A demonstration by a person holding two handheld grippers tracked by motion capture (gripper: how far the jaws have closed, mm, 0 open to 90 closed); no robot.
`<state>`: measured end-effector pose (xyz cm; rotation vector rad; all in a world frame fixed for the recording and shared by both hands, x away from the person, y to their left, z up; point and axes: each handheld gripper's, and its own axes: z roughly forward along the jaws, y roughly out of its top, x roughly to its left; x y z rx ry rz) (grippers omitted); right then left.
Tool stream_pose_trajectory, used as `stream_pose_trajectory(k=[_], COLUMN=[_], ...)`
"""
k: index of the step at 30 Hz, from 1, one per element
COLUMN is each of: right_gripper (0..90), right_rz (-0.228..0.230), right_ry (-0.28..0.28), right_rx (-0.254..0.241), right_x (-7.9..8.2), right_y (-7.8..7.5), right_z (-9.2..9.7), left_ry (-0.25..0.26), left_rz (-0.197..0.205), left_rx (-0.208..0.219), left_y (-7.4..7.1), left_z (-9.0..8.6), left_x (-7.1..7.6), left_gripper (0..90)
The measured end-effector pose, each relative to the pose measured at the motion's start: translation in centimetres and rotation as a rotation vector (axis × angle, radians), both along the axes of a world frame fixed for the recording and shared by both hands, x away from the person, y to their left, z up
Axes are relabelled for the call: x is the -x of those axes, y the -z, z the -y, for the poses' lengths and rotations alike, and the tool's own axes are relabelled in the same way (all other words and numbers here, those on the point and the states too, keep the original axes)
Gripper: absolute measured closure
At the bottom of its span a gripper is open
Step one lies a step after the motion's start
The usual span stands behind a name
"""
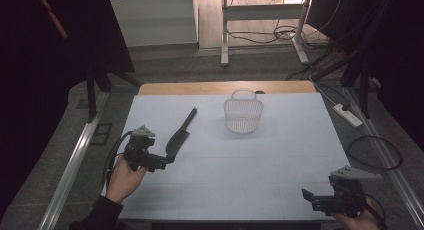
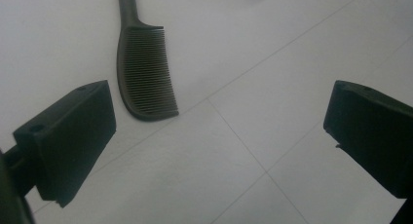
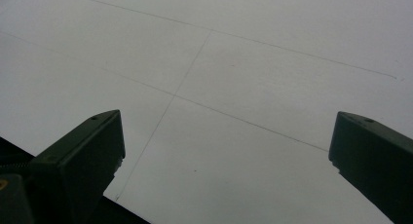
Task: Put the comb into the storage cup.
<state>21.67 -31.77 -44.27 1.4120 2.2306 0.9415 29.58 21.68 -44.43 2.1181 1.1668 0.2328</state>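
Observation:
A black comb [image 1: 181, 132] lies on the white table [image 1: 250, 165], its thin handle pointing away toward the far side. My left gripper [image 1: 163, 161] sits just short of the comb's toothed end, held in a hand at the table's left. In the left gripper view the comb [image 2: 146, 73] lies ahead and to the left of the gap, and my left gripper [image 2: 221, 107] is open with nothing between its jaws. My right gripper [image 1: 309, 197] rests near the front right corner. It [image 3: 229, 131] is open over bare table.
A white mesh basket [image 1: 243, 114] with a handle stands upright at the far middle of the table, right of the comb's handle. The table's front edge [image 3: 73, 204] is close under the right gripper. Rails, cables and a power strip [image 1: 348, 115] lie on the floor around.

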Motion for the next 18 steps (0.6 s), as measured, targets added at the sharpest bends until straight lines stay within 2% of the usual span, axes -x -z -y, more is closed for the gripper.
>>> stream_pose_trajectory(k=[11, 18], right_gripper=[0.6, 1.0], right_rz=[-0.004, -0.012], right_ry=[-0.002, -0.009], right_rx=[0.002, 0.010], right_x=[0.0, -0.1], right_y=[0.0, 0.1], right_z=[0.0, -0.1], left_ry=[-0.027, -0.022], left_rz=[-0.014, -0.031], left_rx=[-0.019, -0.031], left_y=[-0.1, -0.2], left_z=[0.3, 0.7], left_x=[-1.9, -3.0], left_gripper=[0.0, 0.0])
